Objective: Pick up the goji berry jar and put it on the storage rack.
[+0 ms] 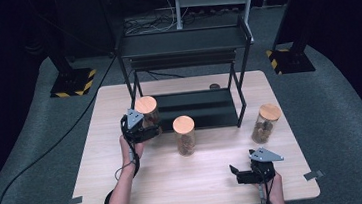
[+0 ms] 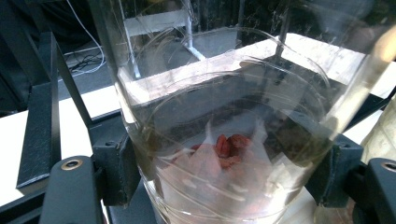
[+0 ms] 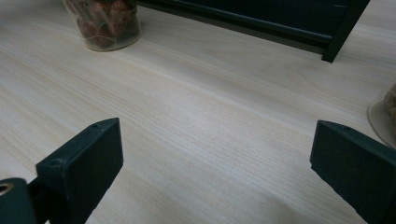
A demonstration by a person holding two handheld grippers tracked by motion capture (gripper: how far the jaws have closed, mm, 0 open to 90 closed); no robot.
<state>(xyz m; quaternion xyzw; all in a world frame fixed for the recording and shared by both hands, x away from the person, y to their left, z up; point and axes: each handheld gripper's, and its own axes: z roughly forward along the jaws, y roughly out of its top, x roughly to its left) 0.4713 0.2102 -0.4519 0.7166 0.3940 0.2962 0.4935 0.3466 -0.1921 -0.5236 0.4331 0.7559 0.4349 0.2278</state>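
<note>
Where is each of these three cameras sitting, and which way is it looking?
High view: above the near side, facing forward and down on the table, the black rack and three jars; both forearms and claws show.
Left gripper view: rides the left claw, looking through its clamped jar.
Right gripper view: rides the right claw, low across the wood; open jaws show.
Shared: the middle jar.

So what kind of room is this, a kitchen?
More likely a recording studio or lab: dark curtains, hazard-striped stand bases, loose floor cables, and one wooden table with a black rack.
</note>
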